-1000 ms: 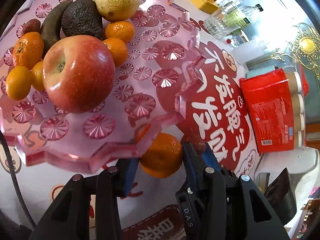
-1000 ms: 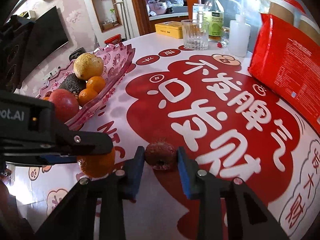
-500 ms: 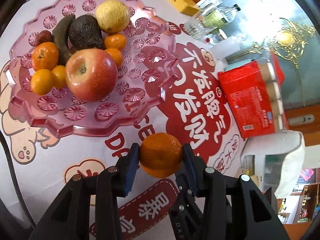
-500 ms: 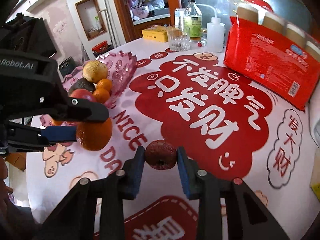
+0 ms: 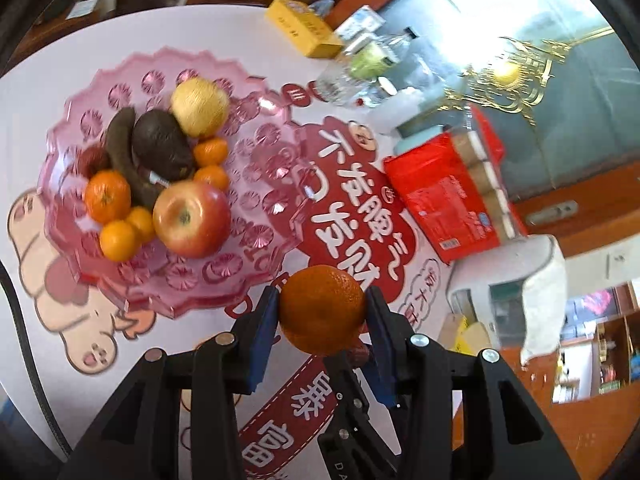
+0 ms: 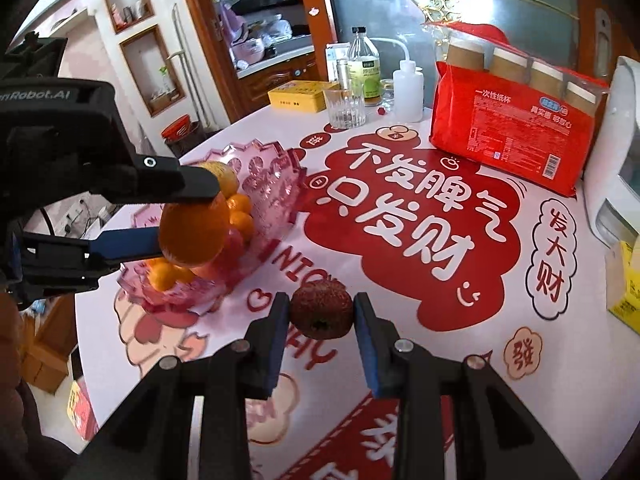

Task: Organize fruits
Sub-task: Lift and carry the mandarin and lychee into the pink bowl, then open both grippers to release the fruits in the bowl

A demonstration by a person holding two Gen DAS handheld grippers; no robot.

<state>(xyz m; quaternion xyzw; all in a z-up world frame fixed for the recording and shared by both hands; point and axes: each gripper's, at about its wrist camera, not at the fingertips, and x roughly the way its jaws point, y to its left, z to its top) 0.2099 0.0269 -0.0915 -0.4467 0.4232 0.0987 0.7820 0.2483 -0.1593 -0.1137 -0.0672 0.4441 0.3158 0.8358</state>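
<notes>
My left gripper (image 5: 322,316) is shut on an orange mandarin (image 5: 322,308), held in the air just off the near right rim of the pink fruit tray (image 5: 256,148). The tray holds a red apple (image 5: 191,218), an avocado (image 5: 160,146), a yellow pear (image 5: 200,108) and several small oranges. My right gripper (image 6: 321,314) is shut on a small dark red wrinkled fruit (image 6: 321,314), lifted above the tablecloth. In the right wrist view the left gripper (image 6: 176,220) with the mandarin (image 6: 192,232) hangs in front of the tray (image 6: 276,184).
A red pack of paper cups (image 6: 516,136) lies at the back right. A drinking glass (image 6: 344,106), bottles (image 6: 363,68) and a yellow tin (image 6: 300,96) stand at the far edge. A white appliance (image 6: 616,184) sits at the right edge.
Both grippers have risen from the table with their fruits. The left one lifted the mandarin from beside the tray's rim; the tray now looks smaller and farther below.
</notes>
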